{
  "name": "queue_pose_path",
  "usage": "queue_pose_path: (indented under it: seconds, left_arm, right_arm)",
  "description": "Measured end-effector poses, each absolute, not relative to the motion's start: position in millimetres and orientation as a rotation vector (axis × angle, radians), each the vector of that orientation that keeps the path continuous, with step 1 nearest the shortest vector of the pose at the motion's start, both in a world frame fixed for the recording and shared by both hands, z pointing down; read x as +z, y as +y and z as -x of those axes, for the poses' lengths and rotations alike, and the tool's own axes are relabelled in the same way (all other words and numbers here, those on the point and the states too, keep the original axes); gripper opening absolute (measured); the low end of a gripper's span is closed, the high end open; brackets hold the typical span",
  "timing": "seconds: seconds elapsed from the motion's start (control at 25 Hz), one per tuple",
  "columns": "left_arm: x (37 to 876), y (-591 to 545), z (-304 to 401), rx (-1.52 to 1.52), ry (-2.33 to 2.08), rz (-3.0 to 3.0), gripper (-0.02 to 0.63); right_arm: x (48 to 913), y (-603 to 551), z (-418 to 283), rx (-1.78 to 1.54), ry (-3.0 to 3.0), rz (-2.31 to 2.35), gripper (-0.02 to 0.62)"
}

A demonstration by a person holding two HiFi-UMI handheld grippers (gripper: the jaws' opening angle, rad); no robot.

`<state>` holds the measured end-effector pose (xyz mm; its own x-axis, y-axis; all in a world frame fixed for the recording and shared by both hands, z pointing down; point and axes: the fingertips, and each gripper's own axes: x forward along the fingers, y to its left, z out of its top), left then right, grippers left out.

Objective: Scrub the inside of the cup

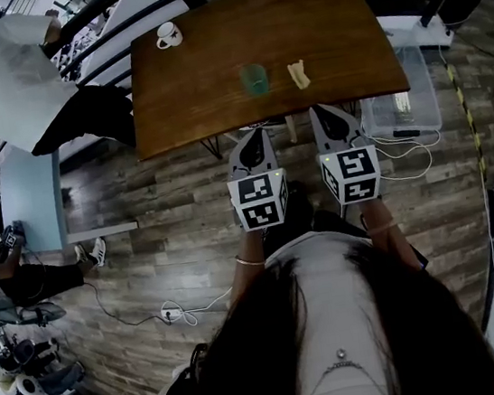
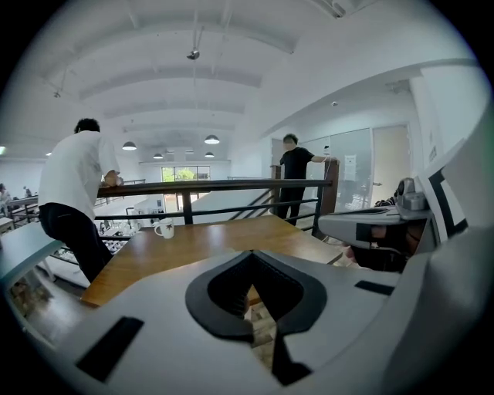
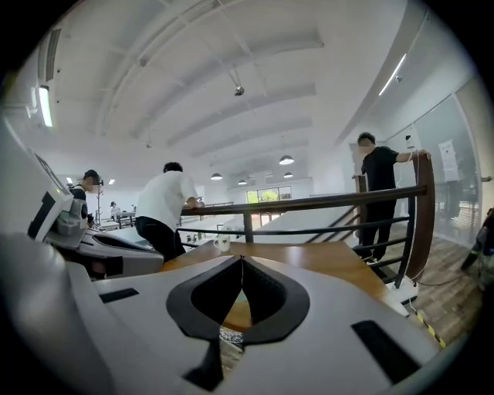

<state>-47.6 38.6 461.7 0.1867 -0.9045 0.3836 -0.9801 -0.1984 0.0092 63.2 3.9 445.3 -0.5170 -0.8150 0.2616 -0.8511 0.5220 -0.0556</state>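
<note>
On the brown wooden table (image 1: 333,34) a translucent green cup (image 1: 253,79) stands upright near the front edge. A small beige scrubber (image 1: 299,74) lies just right of it. My left gripper (image 1: 254,132) and right gripper (image 1: 319,109) hover side by side in front of the table's near edge, short of both objects. Each is shut with nothing between its jaws. In the left gripper view the shut left gripper (image 2: 251,254) points over the tabletop (image 2: 216,243). The right gripper (image 3: 241,260) looks the same way in its own view. Neither gripper view shows the cup clearly.
A white mug (image 1: 168,35) sits at the table's far left corner. A person in a white shirt (image 1: 20,78) leans on the black railing (image 2: 208,186) left of the table. A clear plastic box (image 1: 403,106) and cables lie on the floor at the right.
</note>
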Motion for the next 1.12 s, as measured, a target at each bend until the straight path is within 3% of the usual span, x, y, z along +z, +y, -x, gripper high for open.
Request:
queue_pose_path:
  seconds: [1.12]
  left_arm:
    - [483.1,-52.0,91.8,0.383,-1.624,-2.299,0.009]
  right_arm:
    - [474.1,-74.6,-23.2,0.379,-2.41,-1.515,0.037]
